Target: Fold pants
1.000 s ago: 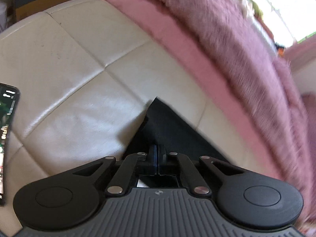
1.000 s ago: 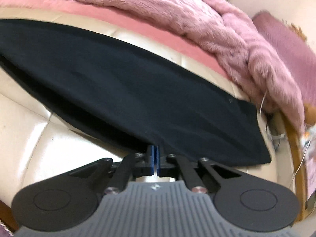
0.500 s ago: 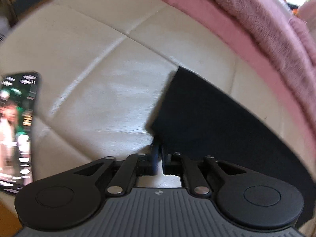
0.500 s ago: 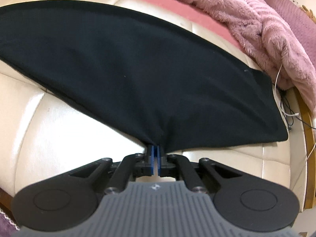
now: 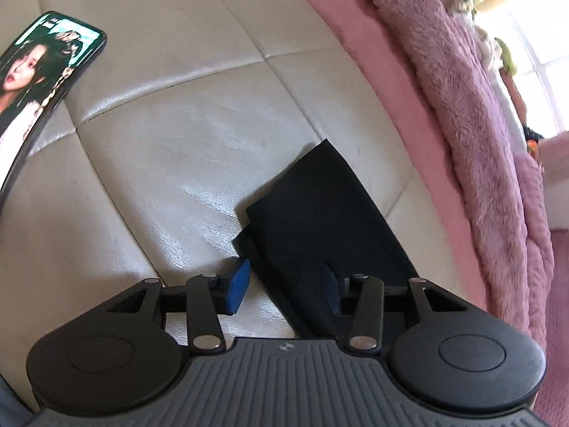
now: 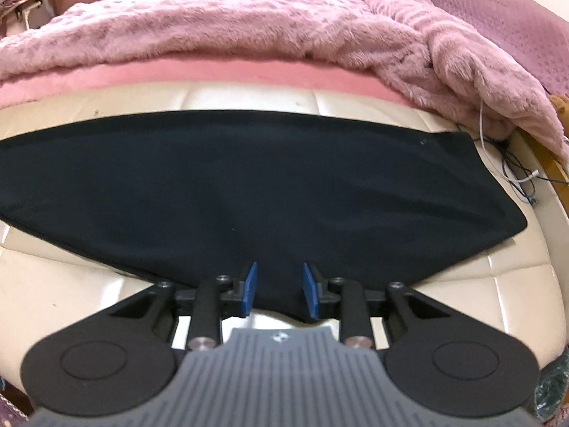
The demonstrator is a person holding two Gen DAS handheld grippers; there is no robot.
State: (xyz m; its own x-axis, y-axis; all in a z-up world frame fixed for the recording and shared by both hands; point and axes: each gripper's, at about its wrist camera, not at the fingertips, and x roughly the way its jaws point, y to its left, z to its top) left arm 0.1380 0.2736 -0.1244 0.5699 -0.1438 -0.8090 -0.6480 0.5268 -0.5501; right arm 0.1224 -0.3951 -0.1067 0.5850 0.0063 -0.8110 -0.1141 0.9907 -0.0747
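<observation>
the black pants (image 6: pixel 249 192) lie flat on the cream cushion (image 6: pixel 60 284), and they run long from side to side across the middle of the right wrist view. their long way goes across the gripper, not away from it. one end reaches the left edge of that frame and the wider end sits at the right, near the thin wires (image 6: pixel 522 181).

the right gripper (image 6: pixel 278 291) is at the near long edge of the pants, low in the middle of the frame. its blue pads (image 6: pixel 250 286) are apart, and the cloth edge lies between them, not pinched.

the left gripper (image 5: pixel 284 284) is at the narrow end of the pants (image 5: pixel 320 220), which shows as a black corner in the lower middle of the left wrist view. its two pads are wide apart too. one pad (image 5: pixel 237 286) sits over bare cushion (image 5: pixel 177 178) just beside the cloth, and the other is over the cloth.

so each gripper is right at its own part of the pants, and neither one holds anything. i think the next fold would bring one end over toward the other along that long way.

a phone (image 5: pixel 39 82) lies at the upper left, well apart from the pants. a pink fuzzy blanket (image 6: pixel 249 17) is past the far edge.
</observation>
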